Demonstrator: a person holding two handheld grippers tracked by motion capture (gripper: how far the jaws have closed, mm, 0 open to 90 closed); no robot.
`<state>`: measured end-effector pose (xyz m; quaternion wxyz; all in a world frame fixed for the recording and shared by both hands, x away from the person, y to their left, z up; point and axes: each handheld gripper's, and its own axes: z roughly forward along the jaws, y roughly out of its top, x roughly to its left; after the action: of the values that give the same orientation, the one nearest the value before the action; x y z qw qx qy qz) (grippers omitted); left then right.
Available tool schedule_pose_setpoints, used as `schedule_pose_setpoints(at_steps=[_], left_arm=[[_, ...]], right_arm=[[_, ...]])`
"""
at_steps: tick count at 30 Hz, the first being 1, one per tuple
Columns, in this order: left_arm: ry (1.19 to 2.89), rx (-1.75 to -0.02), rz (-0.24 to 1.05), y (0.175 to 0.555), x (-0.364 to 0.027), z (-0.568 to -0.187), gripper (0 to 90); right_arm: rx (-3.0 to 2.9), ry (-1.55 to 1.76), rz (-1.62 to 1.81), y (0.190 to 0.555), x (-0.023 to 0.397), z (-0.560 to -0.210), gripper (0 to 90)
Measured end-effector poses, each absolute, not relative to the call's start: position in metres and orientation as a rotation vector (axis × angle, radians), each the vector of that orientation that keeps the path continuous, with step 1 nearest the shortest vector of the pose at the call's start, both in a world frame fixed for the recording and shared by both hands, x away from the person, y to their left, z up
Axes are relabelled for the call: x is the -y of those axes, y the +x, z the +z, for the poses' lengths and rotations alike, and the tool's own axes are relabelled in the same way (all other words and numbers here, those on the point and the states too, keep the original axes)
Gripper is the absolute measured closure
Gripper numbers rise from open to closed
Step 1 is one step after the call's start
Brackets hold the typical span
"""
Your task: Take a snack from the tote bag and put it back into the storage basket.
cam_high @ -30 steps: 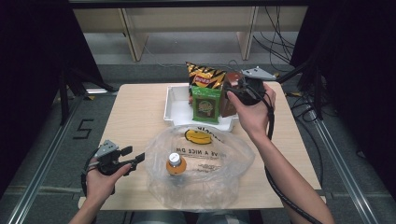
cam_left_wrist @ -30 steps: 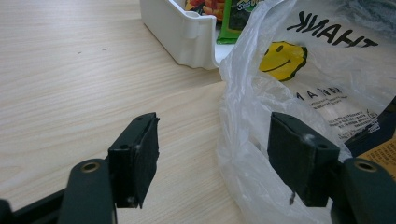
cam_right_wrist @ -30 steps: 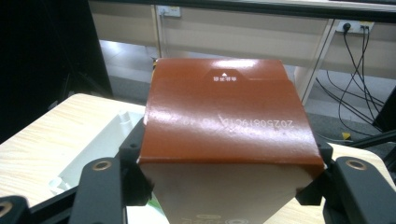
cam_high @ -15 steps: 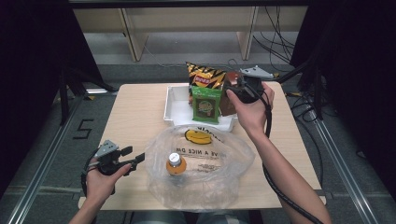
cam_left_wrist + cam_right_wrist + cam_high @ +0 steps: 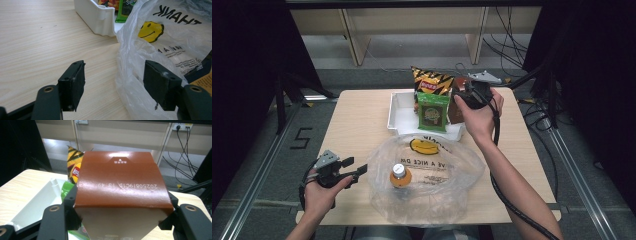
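Brown carton (image 5: 120, 192) is clamped across its width in the right gripper (image 5: 462, 100) over the white bin (image 5: 399, 112) near the tabletop's far edge, with the clear bag (image 5: 427, 180) toward the near edge beside the released left gripper (image 5: 357, 167).

Brown cardboard box (image 5: 120, 185): plain matte carton, printed date code and small arrow mark on upper face, upside down as seen in right gripper view. Clamped by its two sides between black fingers (image 5: 71, 202) of right gripper (image 5: 467, 96). In high view, box (image 5: 456, 109) sits at right end of white tray (image 5: 395, 111), just beside green snack packet (image 5: 432, 111), striped chip bag (image 5: 432, 81) behind.
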<state>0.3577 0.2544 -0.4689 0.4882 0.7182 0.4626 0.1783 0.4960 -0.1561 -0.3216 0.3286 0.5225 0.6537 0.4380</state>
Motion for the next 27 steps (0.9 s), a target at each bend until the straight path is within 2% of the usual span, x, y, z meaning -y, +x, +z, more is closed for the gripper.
schedule_pose_setpoints(at_steps=[27], left_arm=[[1.748,-1.121,0.431,0.358,-0.254,-0.469,33.5]], right_arm=[[-1.692,1.408,1.088,0.512,0.156,-0.336,38.5]])
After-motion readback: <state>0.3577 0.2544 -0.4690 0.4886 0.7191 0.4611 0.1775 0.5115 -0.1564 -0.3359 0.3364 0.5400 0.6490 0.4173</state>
